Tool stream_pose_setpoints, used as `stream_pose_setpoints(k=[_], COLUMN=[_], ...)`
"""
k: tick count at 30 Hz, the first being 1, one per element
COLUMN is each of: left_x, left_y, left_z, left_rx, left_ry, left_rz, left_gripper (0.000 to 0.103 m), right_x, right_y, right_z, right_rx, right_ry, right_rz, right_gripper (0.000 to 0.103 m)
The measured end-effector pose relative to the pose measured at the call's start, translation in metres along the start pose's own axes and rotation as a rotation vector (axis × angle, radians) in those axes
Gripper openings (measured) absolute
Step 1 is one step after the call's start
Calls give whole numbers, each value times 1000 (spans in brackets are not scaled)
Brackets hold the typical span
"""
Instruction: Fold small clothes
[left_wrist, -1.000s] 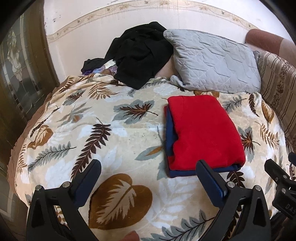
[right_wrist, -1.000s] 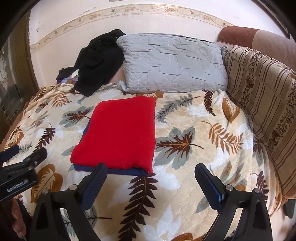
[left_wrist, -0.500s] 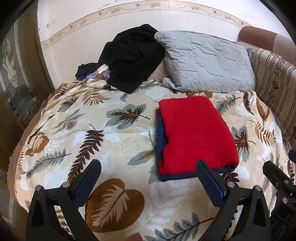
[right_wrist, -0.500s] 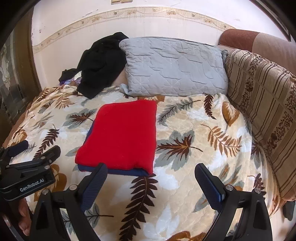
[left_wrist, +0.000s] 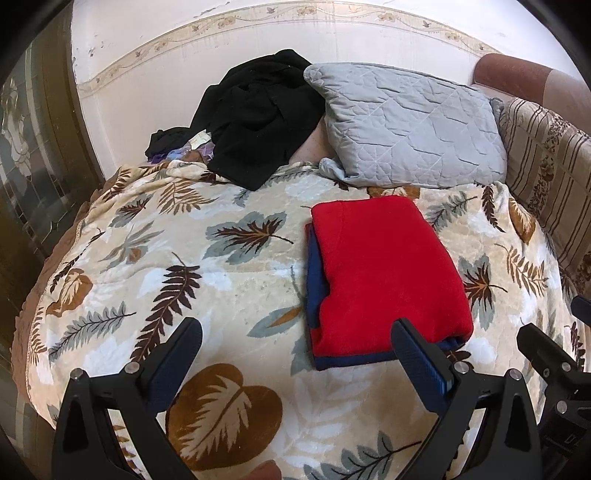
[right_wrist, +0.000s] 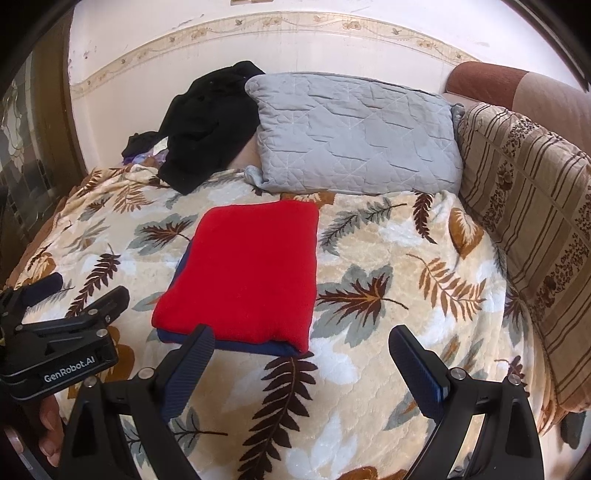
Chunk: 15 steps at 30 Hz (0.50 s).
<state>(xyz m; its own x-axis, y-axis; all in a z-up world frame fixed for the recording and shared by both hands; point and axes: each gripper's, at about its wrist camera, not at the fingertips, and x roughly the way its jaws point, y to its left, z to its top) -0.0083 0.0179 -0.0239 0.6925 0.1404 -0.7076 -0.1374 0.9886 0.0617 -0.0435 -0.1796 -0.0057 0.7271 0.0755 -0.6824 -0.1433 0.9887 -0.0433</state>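
A folded red garment (left_wrist: 384, 269) (right_wrist: 251, 269) lies on top of a folded dark blue one (left_wrist: 316, 280) (right_wrist: 255, 347) in the middle of the leaf-patterned blanket (left_wrist: 221, 280) (right_wrist: 388, 266). A heap of black clothes (left_wrist: 258, 118) (right_wrist: 207, 122) rests at the back against the wall. My left gripper (left_wrist: 295, 332) hovers open in front of the stack's near left corner, holding nothing. My right gripper (right_wrist: 301, 341) is open over the stack's near right corner, also with nothing between its fingers. The left gripper's body (right_wrist: 62, 332) shows at the left of the right wrist view.
A grey quilted pillow (left_wrist: 406, 125) (right_wrist: 354, 136) leans at the back. A striped brown cushion (right_wrist: 528, 221) lines the right side. A dark wooden frame with glass (left_wrist: 33, 147) stands on the left. Small purple items (left_wrist: 184, 151) lie beside the black heap.
Both grippers have drawn back and up from the folded stack, so the bed looks a bit farther away. Both stay open; the stack has not moved.
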Motion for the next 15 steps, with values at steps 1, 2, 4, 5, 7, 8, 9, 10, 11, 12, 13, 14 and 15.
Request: stream_pose_setpoints(k=[1,2,4,5,7,8,9,10,11,12,13,14,15], left_x=[0,1,3,4,6,8,10,10,9,8,8,8,10], left_y=[0,1,1,0,0,-1,-1,-1,-2,-3,-3,-4,-4], left_z=[1,1,3,3,4,5,6,7,8,8,10,13,16], left_rx=[-1,-2,-3,-3,-3,-3,0,4,8,6,8,13,12], left_ry=[1,2,2,3,8,11,10,6,-18,-40,-61,-65,-61], left_rz=[0,0,-2,0,-3,-7,-10,-12,-12,-7,-1,-3,-14], left_gripper=[102,102,102,102,102,102,102,102,102,102,102,102,102], right_x=[1,2,2,4,8,10,12,14,16,19,21,24,27], right_y=[0,0,0,0,-1,-1,-1,-1,0,1,1,1,2], right_z=[1,1,1,2,4,5,6,6,7,8,9,10,11], right_rx=[-1,0,-1,-3,-5,-7,-9,-12,-14,-17,-19,-19,-20], right_ry=[2,3,6,9,16,19,21,23,25,29,31,33,37], right_rz=[0,1,-3,-3,-2,0,1,3,3,4,6,7,10], right_gripper=[97,97,97,97,97,97,97,97,97,97,97,97,97])
